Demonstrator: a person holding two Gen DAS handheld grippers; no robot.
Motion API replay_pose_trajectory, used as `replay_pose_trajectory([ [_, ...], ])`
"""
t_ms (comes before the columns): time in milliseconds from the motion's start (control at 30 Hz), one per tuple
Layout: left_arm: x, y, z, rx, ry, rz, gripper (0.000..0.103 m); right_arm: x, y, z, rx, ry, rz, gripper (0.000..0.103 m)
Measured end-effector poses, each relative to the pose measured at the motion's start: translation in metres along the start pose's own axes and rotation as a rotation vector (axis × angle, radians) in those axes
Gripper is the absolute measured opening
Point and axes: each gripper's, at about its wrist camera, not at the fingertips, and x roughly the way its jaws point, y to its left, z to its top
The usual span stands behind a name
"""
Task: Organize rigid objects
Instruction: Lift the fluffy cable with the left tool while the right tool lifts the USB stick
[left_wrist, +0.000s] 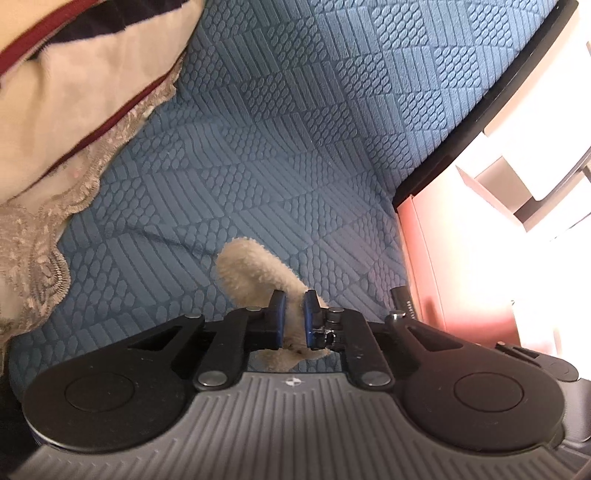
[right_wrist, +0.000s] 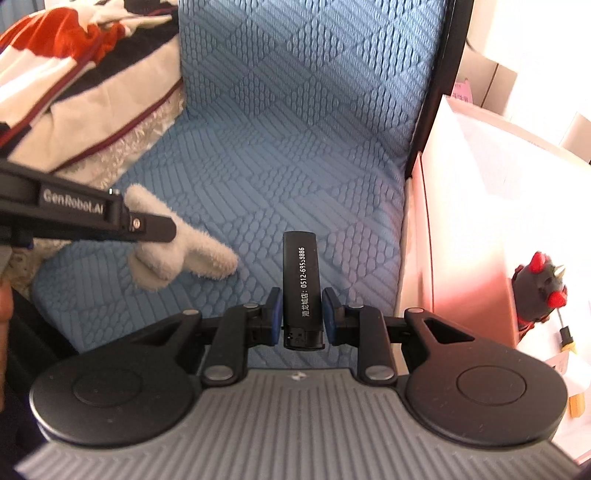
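Note:
My left gripper (left_wrist: 294, 314) is shut on a fluffy cream plush piece (left_wrist: 251, 269), its blue pads squeezing the narrow middle just above the blue textured cover (left_wrist: 295, 147). The right wrist view shows that gripper from the side, with the plush piece (right_wrist: 184, 258) sticking out past its finger (right_wrist: 155, 227). My right gripper (right_wrist: 301, 306) is shut on a black lighter (right_wrist: 299, 273) with white print, held upright along the fingers above the cover (right_wrist: 295, 129).
Folded striped cloth with lace trim (left_wrist: 74, 110) lies at the left on the cover. A pink box (right_wrist: 461, 240) stands along the right edge, with a grey toy with red horns (right_wrist: 543, 291) beside it. A dark frame edge (left_wrist: 480, 118) borders the cover.

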Motion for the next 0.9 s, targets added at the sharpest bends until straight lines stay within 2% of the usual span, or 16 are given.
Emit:
replay_pose_trajectory([
  [333, -0.030, -0.007, -0.002, -0.030, -0.080, -0.038, 0.011, -0.027, -0.014, 0.009, 0.023, -0.010, 0.019, 0.026],
  [400, -0.040, -0.014, -0.007, -0.027, -0.096, -0.021, 0.011, -0.032, -0.015, 0.011, 0.039, -0.002, 0.025, 0.026],
  [700, -0.047, -0.026, -0.009, -0.087, -0.076, -0.057, 0.006, -0.054, -0.026, 0.016, 0.096, -0.020, 0.065, 0.026],
  [900, -0.045, -0.044, -0.006, -0.075, -0.086, -0.048, 0.006, -0.067, -0.047, 0.023, 0.098, -0.036, 0.061, 0.026],
])
